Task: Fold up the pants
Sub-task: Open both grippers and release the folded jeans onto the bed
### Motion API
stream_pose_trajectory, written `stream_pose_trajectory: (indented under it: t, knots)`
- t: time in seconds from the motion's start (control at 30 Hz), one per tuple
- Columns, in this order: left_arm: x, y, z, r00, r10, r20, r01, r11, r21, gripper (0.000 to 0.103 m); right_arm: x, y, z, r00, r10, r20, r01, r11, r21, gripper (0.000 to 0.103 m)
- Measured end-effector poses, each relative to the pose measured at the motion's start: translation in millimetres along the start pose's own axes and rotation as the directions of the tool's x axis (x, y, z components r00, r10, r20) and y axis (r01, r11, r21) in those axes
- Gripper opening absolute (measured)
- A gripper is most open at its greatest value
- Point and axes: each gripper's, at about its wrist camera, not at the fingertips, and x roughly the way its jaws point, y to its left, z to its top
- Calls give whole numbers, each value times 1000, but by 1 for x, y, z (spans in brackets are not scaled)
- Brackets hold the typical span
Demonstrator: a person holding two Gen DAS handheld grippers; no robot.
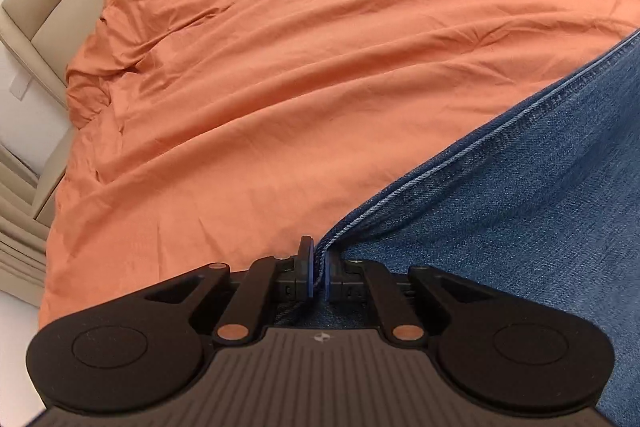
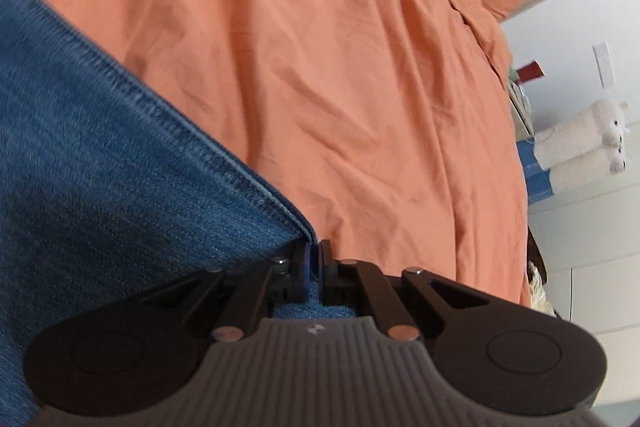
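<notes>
- Left gripper (image 1: 319,261): jaws clamped on the jeans (image 1: 520,187) seam, denim running off to 2 o'clock, cut off.
- Right gripper (image 2: 316,259): jaws pinching the hem; jeans blur toward 10 o'clock.
- Orange bed (image 1: 280,67) underneath.

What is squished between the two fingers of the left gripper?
The seamed edge of the jeans, clamped in the left gripper. The left wrist view shows it.

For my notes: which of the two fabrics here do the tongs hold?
The blue denim pants; both tongs pinch their seamed edge. The orange sheet lies untouched.
</notes>
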Motion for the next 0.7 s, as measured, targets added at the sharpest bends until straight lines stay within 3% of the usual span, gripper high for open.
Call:
stream_pose_trajectory:
  t: [0.13, 0.17, 0.2, 0.23, 0.27, 0.43, 0.5, 0.7]
  knots:
    - [16, -7, 0, 999, 18, -44, -16, 999, 33, 20, 2, 14, 4, 998, -60, -31, 60, 998, -12, 0]
    - [14, -4, -1, 999, 17, -37, -17, 1000, 22, 38, 1, 18, 4, 996, -81, -35, 80, 997, -16, 9]
    - [9, 4, -1, 1000, 24, -15, -24, 1000, -9, 53, -3, 20, 4, 995, -94, -34, 93, 996, -15, 28]
    - [2, 11, -3, 1000, 20, 7, -20, 999, -40, 76, -9, 21, 3, 995, -97, -21, 97, 995, -8, 39]
    - [-8, 20, -4, 999, 10, 34, -8, 997, -71, 76, -17, 22, 2, 996, -91, -2, 91, 996, 0, 49]
    - [-60, 66, -25, 995, -14, 102, 38, 969, -243, 76, -66, 28, -7, 997, -27, 69, 19, 994, 104, 50]
    - [-78, 90, -43, 993, -30, 115, 70, 931, -358, 76, -88, 38, -12, 994, 32, 105, -48, 986, 159, 52]
    - [-106, 147, -124, 985, -63, 158, 153, 739, -656, 76, -134, 100, -23, 957, 225, 181, -262, 941, 215, 54]
